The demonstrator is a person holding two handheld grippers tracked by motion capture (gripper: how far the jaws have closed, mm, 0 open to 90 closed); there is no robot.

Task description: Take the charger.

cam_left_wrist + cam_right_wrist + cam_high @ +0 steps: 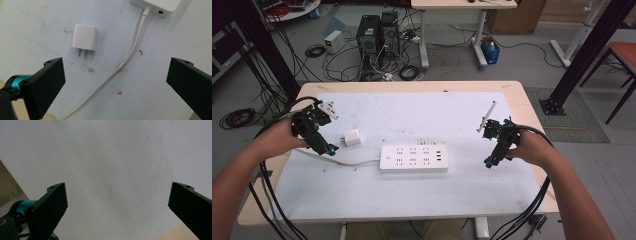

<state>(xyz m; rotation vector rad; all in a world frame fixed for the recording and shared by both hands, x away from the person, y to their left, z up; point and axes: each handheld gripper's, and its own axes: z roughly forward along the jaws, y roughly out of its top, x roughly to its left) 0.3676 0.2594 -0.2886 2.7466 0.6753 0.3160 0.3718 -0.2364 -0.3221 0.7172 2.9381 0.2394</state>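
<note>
A white power strip (413, 158) lies in the middle of the white mat, and its corner (156, 5) shows in the left gripper view. Its white cord (125, 60) runs off to the left. A small white plug adapter (352, 138) lies on the mat with its two prongs toward my left gripper (83, 37). My left gripper (324, 145) hovers open just left of the adapter, nothing between its jaws (116, 75). My right gripper (492, 159) hangs open over bare mat at the right (117, 195), a little way from the strip's right end.
The white mat (462, 115) covers most of the wooden table (522, 95). Black cables trail from both grippers off the table's front corners. Computer towers (377, 32) and loose wires stand on the floor behind the table. Black frame posts rise at both sides.
</note>
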